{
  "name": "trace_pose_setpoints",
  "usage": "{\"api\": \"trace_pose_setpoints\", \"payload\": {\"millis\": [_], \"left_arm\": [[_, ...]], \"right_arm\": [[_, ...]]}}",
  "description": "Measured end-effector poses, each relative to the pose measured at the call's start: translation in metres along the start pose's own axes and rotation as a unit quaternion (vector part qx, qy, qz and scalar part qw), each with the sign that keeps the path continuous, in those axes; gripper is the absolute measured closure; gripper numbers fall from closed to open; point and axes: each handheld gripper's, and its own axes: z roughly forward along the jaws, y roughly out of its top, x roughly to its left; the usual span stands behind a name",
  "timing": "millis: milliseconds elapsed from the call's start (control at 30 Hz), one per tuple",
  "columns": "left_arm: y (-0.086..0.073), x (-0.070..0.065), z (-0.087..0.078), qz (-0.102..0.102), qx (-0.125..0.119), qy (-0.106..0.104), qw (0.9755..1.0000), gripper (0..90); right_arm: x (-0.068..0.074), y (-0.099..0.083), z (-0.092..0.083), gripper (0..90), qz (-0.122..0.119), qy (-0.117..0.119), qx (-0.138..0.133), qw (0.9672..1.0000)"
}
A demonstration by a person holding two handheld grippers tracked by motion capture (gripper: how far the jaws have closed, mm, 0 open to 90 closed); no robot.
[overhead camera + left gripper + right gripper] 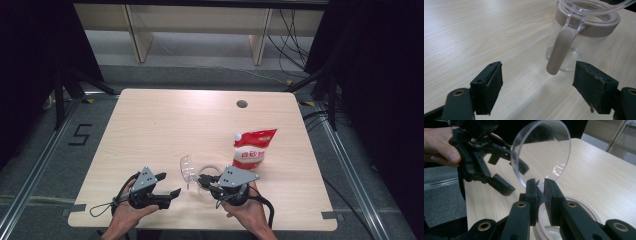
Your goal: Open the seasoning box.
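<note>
The jar (584, 37) is cut off at the left gripper view's top edge, its red bag's (251, 148) print too small to read

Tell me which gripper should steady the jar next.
Left, probably. The left gripper is open with the jar just ahead of its jaws, while the right gripper is already pinching the clear lid.

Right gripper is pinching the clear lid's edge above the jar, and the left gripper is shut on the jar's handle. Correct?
Not quite. The left gripper is open: in the left gripper view its jaws stand wide apart, short of the jar's handle. The right gripper does pinch the clear lid above the jar.
</note>
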Motion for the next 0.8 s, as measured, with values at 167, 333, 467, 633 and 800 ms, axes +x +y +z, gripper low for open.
{"api": "trace_pose_setpoints", "payload": {"millis": [167, 333, 467, 633, 800], "left_arm": [[0.000, -0.001, 0.000, -0.002, 0.003, -0.002, 1.0000, 22.4], [0.000, -0.001, 0.000, 0.007, 0.005, 0.002, 1.0000, 22.2], [-0.001, -0.001, 0.001, 0.001, 0.004, 0.000, 1.0000, 22.1], [0.000, -0.001, 0.001, 0.008, 0.006, -0.002, 0.9999, 22.1], [-0.001, -0.002, 0.001, 0.000, 0.006, -0.001, 1.0000, 22.0]], "right_arm": [[-0.004, -0.004, -0.006, 71.5, 0.007, -0.007, 0.008, 0.9999], [-0.008, -0.008, -0.012, 62.7, 0.012, -0.019, 0.007, 0.9997], [-0.012, -0.010, -0.018, 58.3, 0.020, -0.024, 0.000, 0.9995], [-0.014, -0.015, -0.027, 56.2, 0.029, -0.033, -0.003, 0.9990], [-0.019, -0.020, -0.036, 53.7, 0.028, -0.038, -0.007, 0.9989]]}}
